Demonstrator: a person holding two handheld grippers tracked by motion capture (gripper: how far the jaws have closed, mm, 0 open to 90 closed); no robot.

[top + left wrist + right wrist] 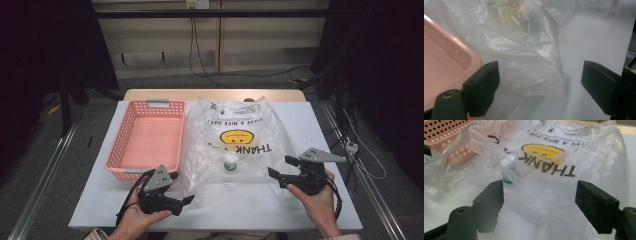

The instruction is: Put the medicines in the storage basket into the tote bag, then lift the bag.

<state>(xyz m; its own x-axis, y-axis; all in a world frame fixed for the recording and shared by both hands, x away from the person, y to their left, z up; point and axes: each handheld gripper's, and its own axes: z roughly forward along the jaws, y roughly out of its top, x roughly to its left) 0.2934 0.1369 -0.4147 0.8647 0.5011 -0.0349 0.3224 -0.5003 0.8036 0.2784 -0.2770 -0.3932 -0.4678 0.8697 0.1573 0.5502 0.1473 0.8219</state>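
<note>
Bag [237, 142] of clear plastic, printed with a yellow smiley and the words THANK and HAVE A NICE DAY, lies flat at the centre of the high view on the white table [300, 210], its near edge toward the person. Inside it, low of centre, a small white bottle [230, 164] with a green band is visible through the film; in the right gripper view the same bottle [507, 168] sits upper left of centre, beyond the jaws. The pink basket [127, 142] stands just left of the bag, and no contents can be made out in it. The left gripper [184, 201], at the lower left of the high view, has its jaws spread wide with only table surface and the bag's near corner ahead of them; nothing is between the pads. The right gripper [281, 167], at the lower right, likewise stands wide apart, aimed at the bag's right edge and not touching it as far as can be judged. Assessment: the work appears to be emptying the bag into the basket, and it stands at an early stage. The bottle remains enclosed, the bag is not gripped by either tool, and the basket has received nothing. Outstanding: seizing the film, freeing the bottle, placing it.
</note>
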